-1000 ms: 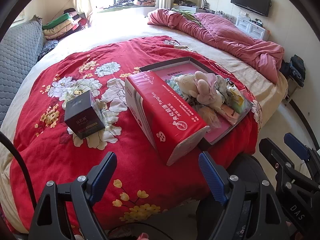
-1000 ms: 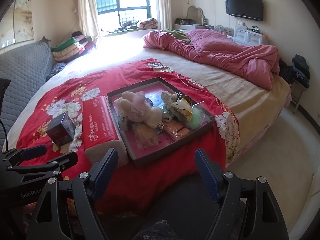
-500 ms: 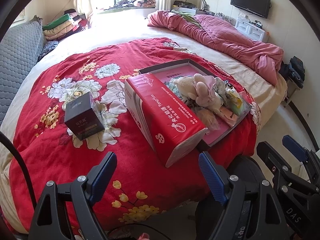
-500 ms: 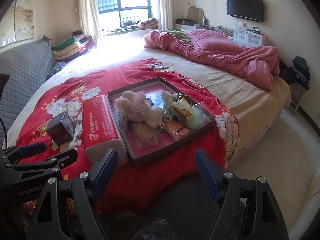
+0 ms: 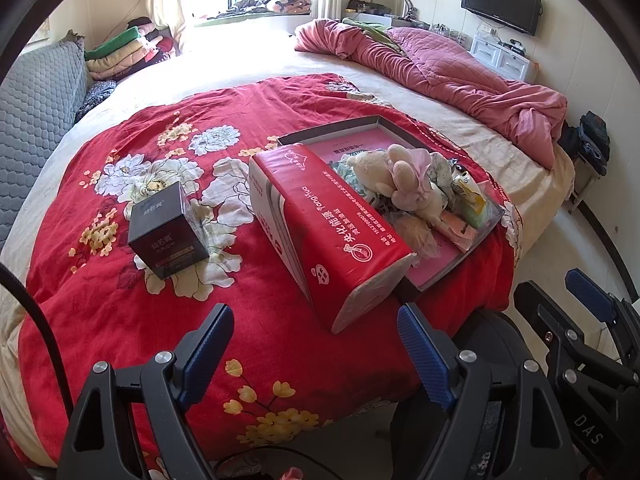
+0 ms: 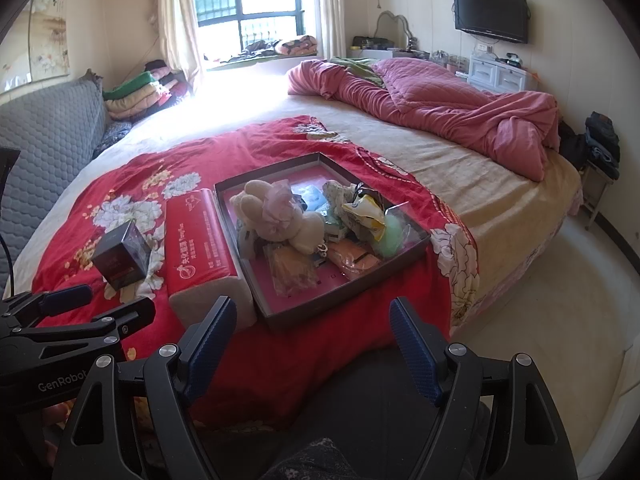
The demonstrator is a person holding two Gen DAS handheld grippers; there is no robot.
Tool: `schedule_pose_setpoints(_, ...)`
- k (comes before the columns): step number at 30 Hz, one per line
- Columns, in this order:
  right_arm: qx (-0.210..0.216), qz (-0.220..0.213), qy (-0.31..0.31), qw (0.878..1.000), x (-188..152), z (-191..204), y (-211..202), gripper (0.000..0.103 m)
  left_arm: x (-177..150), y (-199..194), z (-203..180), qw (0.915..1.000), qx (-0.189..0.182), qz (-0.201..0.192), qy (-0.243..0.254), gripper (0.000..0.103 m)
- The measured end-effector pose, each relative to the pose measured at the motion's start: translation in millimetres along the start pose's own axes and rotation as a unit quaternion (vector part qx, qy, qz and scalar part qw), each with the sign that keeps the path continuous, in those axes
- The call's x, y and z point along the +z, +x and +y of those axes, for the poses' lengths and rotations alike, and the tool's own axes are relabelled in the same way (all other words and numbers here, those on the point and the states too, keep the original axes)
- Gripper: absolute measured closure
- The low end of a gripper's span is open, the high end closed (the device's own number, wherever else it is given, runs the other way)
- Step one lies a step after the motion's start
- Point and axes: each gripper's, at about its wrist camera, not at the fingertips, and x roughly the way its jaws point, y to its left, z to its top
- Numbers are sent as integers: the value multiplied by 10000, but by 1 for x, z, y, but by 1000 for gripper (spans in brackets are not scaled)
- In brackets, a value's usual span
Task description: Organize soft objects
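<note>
- Red floral blanket (image 6: 248,152) covers the near bed
- Shallow tray (image 6: 348,296) beside a red tissue pack (image 6: 200,240)
- Plush rabbit (image 6: 276,216) lies inside the tray among small soft packets
- Left gripper (image 5: 316,344) and right gripper (image 6: 312,336) hang released, jaws wide, nothing between

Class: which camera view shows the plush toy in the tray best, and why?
The right wrist view: the plush toy lies unobstructed in the open tray. In the left wrist view the toy sits behind the red tissue pack, which hides its lower part.
</note>
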Motion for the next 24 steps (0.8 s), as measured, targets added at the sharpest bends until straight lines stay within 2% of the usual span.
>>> schedule_pose_setpoints(20,-17,47,58,10000,-2,-4,2,23,-1,5,1,9999,106,40,7,20)
schedule_pose_setpoints(24,-101,74,4,9999,3,-6,7,23,-2,2,5,9996,258,-151,20,20)
